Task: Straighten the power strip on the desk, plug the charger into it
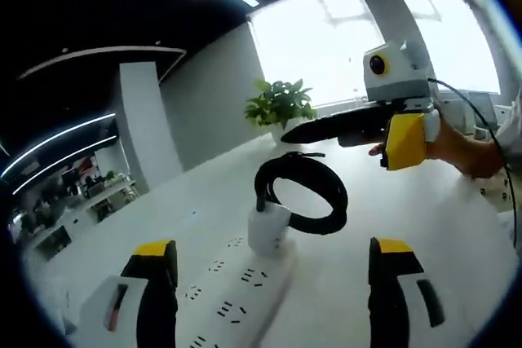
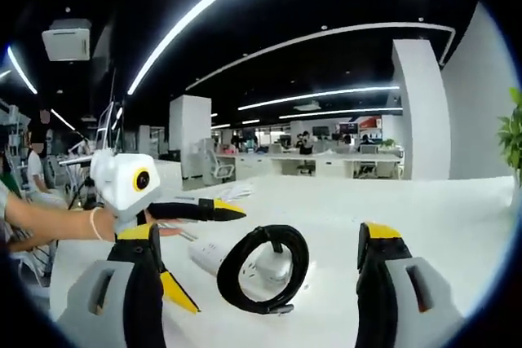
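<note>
Your left gripper (image 1: 273, 283) and right gripper (image 2: 257, 283) hover, jaws apart. The charger (image 1: 267, 227) sits plugged in the power strip (image 1: 232, 295) on the tabletop (image 1: 408, 201); check it is seated fully.

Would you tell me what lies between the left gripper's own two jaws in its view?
In the left gripper view, the white power strip runs up between them, the charger plugged in at its far end beside the coiled black cable.

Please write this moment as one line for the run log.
left claw: open | right claw: open | charger: plugged in power strip | cable coil: on desk
</note>
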Tool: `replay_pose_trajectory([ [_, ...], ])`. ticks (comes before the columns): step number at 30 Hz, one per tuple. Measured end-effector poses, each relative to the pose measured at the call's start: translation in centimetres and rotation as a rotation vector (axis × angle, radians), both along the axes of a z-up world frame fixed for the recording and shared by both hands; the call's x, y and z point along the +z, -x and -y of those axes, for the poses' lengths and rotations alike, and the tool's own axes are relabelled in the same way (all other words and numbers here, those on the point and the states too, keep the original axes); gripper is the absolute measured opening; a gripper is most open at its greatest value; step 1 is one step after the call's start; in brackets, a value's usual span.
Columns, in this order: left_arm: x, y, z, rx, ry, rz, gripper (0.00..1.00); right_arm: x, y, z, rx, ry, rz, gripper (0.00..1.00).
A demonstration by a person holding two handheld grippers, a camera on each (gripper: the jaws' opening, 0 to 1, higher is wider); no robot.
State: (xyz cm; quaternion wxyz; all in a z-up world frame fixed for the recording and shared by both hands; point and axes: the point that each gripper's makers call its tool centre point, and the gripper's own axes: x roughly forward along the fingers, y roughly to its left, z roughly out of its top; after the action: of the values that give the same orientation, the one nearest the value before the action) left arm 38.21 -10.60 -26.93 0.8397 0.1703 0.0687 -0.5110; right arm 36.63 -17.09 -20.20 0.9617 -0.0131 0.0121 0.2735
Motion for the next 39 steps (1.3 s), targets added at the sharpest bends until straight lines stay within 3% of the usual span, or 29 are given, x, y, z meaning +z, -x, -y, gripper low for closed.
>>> replay_pose_trajectory([
  [2,-0.4,-0.2,-0.9,0.035,-0.042,0.025,0.99,0.1,0.2,0.3,0.003,0.006,0.003,1.00],
  [6,-0.2,0.3,-2.3,0.072,-0.012,0.006,0.99,0.9,0.9,0.9,0.031,0.001,0.026,1.00],
  [10,0.7,1.2,-4.2,0.107,0.043,0.000,0.99,2.2,1.5,2.3,0.016,-0.008,0.102,1.00],
  [19,1.4,2.7,-8.5,0.206,0.105,-0.011,0.99,3.0,1.0,6.1,-0.003,-0.019,0.121,0.97],
  [27,0.1,3.7,-10.1,0.244,0.113,-0.039,0.99,3.0,-0.8,7.2,0.006,0.027,0.137,0.95],
  [31,0.0,4.0,-10.7,0.256,0.137,-0.053,0.99,2.6,-1.6,6.9,0.039,0.078,0.148,0.94],
  [39,0.3,4.8,-11.8,0.272,0.163,-0.058,0.99,1.3,-3.2,7.3,0.073,0.094,0.142,0.94],
])
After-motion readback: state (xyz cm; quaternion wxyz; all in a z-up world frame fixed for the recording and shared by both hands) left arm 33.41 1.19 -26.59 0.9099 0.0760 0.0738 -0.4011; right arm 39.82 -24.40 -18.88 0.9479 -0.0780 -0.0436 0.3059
